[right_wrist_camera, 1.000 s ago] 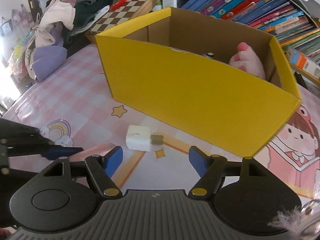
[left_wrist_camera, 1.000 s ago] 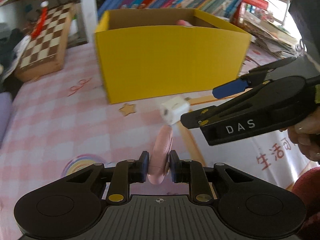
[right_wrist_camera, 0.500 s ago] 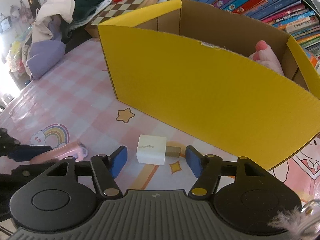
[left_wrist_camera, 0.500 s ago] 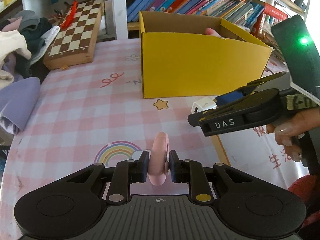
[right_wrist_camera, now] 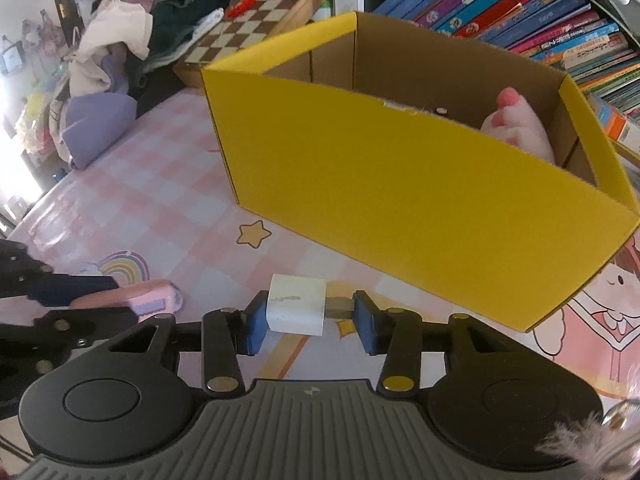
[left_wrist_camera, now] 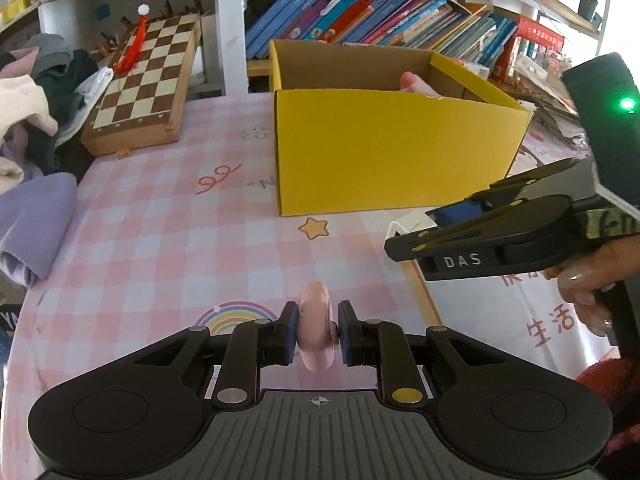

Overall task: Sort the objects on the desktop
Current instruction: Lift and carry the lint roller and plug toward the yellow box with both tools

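Note:
My left gripper [left_wrist_camera: 318, 322] is shut on a flat pink brush [left_wrist_camera: 316, 300], held on edge just above the pink checked tablecloth [left_wrist_camera: 160, 240]. The right wrist view shows that brush [right_wrist_camera: 152, 296] at the left with purple bristles. My right gripper [right_wrist_camera: 308, 314] is shut on a white charger plug [right_wrist_camera: 296, 308]: one pad presses the white body, the other the metal prongs. In the left wrist view the right gripper [left_wrist_camera: 416, 230] comes in from the right and mostly hides the charger. Behind both stands an open yellow cardboard box [right_wrist_camera: 400, 200] holding a pink plush paw [right_wrist_camera: 516, 128].
A wooden chessboard [left_wrist_camera: 144, 80] lies at the back left. Clothes are piled [left_wrist_camera: 32, 120] on the left, with a purple cloth [left_wrist_camera: 36, 224] on the table's edge. Shelves of books [left_wrist_camera: 380, 20] run behind the box. A person's hand [left_wrist_camera: 588, 280] holds the right gripper.
The right gripper moved forward over the charger and its fingers closed on it. The left gripper drew back from the box, still holding the pink brush.

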`<action>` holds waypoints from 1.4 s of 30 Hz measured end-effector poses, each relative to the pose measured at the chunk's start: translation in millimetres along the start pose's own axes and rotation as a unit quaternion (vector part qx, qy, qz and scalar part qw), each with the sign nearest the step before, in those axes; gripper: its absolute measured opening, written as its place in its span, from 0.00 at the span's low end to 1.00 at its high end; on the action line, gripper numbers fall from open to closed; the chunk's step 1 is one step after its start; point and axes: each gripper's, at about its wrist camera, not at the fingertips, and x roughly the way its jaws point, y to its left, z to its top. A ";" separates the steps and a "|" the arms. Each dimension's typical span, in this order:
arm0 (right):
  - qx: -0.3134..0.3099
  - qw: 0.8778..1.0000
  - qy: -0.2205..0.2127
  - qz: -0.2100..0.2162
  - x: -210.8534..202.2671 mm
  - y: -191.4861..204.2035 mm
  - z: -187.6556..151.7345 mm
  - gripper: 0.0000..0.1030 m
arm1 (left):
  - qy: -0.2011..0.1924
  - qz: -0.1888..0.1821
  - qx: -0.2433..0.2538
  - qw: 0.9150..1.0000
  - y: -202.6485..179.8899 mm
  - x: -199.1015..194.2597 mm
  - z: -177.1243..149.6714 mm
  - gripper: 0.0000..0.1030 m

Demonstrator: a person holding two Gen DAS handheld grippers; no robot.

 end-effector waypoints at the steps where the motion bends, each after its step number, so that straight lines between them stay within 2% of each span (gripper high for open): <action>1: 0.000 1.000 -0.001 0.001 -3.0 0.1 -0.8 0.41 | -0.001 -0.002 0.001 1.000 -0.5 -0.4 0.4 0.19; 14: 0.010 1.000 -0.017 -0.003 -36.7 -3.5 -6.7 0.41 | -0.039 -0.025 0.006 0.999 -6.0 -15.8 14.6 0.19; 21: 0.019 0.998 -0.051 -0.010 -68.3 -9.4 -1.1 0.41 | -0.070 -0.038 0.007 0.997 -9.3 -29.4 27.5 0.19; 34: 0.029 0.991 -0.130 -0.028 -122.0 -41.7 32.2 0.41 | -0.156 -0.064 0.026 0.985 -23.7 -51.7 79.9 0.19; 42: 0.014 0.987 -0.153 -0.042 -122.3 -63.3 58.4 0.41 | -0.187 -0.061 0.036 0.980 -29.3 -45.5 110.8 0.19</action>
